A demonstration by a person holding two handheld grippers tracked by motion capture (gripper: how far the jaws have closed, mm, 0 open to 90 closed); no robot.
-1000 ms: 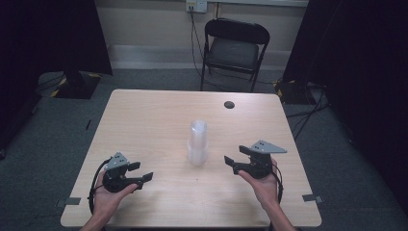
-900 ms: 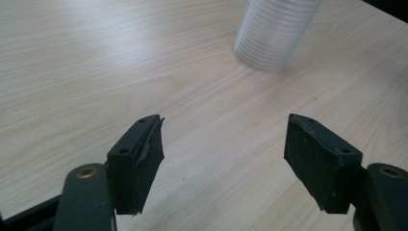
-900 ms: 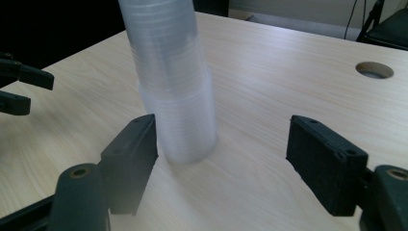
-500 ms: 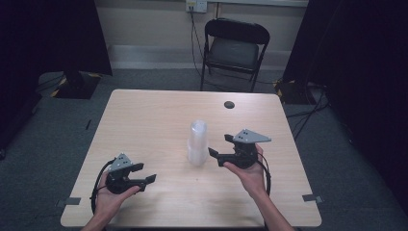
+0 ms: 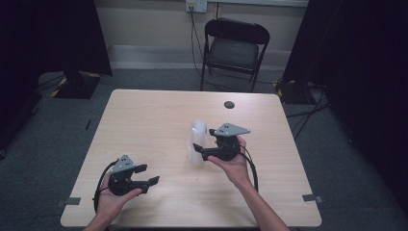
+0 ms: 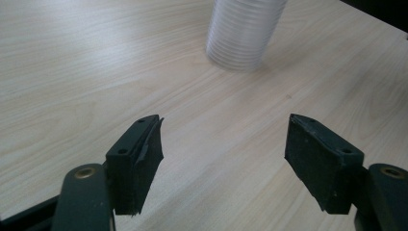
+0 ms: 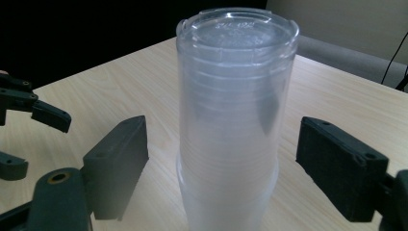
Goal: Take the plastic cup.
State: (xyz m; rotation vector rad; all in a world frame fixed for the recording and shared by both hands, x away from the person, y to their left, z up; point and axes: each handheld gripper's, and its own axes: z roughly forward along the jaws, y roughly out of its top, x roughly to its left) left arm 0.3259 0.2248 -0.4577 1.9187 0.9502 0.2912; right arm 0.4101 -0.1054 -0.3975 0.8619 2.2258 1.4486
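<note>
In the high view, a stack of clear plastic cups [image 5: 197,143] is seen standing upside down near the middle of the light wooden table [image 5: 144,120]. The right gripper [image 5: 201,150] is held just right of the stack, its jaws spread wide and pointed left at the stack's lower half; whether a jaw touches the plastic cannot be told from here. The left gripper [image 5: 146,174] is held by a hand [image 5: 113,199] over the near left part of the table, well apart from the stack, with its jaws parted wide and nothing between them. A small dark round object [image 5: 229,104] lies far on the table, and a black folding chair [image 5: 234,50] stands beyond the far edge.

In the left gripper view, the two black jaws are seen wide apart over bare wood, and the stack of cups [image 6: 243,32] stands farther off, beyond the gap.

In the right gripper view, the stack [image 7: 234,120] is seen upright between the two open jaws, with a clear gap on each side. The left gripper [image 7: 21,130] is visible at the left edge.
</note>
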